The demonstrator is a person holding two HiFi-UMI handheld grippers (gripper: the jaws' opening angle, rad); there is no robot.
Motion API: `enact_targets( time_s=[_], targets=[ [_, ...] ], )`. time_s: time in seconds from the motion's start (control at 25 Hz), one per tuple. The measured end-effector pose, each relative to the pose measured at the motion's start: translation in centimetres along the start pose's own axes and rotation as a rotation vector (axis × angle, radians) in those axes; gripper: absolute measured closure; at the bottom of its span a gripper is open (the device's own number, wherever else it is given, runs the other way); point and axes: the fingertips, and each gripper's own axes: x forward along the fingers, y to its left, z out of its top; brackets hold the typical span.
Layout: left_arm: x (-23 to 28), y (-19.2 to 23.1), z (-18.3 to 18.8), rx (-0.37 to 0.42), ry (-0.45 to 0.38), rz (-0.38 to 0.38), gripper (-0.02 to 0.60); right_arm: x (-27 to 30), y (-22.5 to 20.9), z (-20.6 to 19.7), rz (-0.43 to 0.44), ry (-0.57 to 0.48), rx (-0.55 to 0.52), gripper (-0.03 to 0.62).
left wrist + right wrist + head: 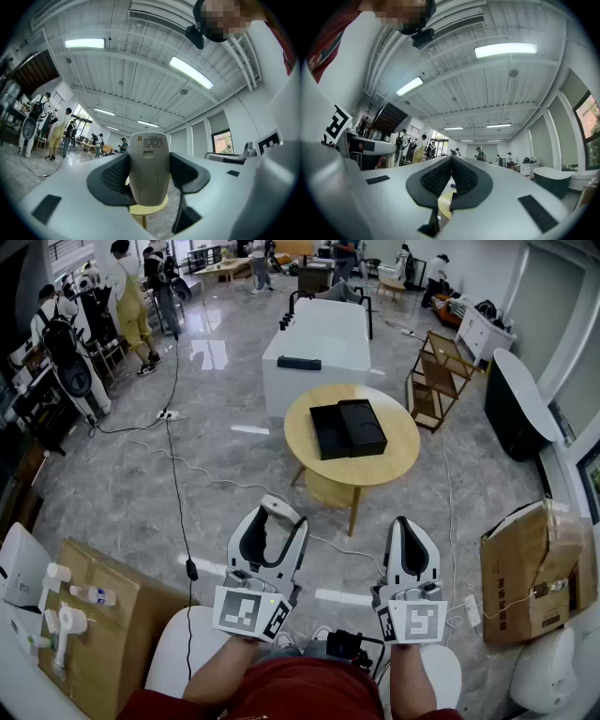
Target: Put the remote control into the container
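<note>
My left gripper (277, 521) is shut on a pale grey remote control (148, 173), which stands upright between the two dark pads (112, 177) in the left gripper view, its back cover facing the camera. In the head view the remote control (281, 511) shows at the jaw tips, above the floor. My right gripper (410, 523) is beside it, shut with nothing between its pads (440, 177). The container (347, 427), a black open box with its lid alongside, lies on a round wooden table (394, 460) ahead of both grippers.
A white tub-like unit (319, 343) stands behind the round table. A wooden rack (436, 381) and a dark tub (516, 399) are at the right. Cardboard boxes sit at near left (103, 634) and near right (534, 568). Cables (178, 474) cross the floor; people stand far left.
</note>
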Motion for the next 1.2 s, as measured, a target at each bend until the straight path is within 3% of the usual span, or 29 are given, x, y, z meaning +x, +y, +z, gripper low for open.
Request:
enact_targets(
  time_s=[0.52,1.2],
  targets=[
    [1.3,-3.0,-0.7,0.001,0.013,0.001,0.305,-0.8,-2.8,-0.3,0.005,-0.006,0.008,0.572],
    [5.5,-8.4,-2.1,0.016,0.020,0.018,0.305,-2.0,-9.9,-1.6,0.009,-0.018,0.031,0.572]
  ],
)
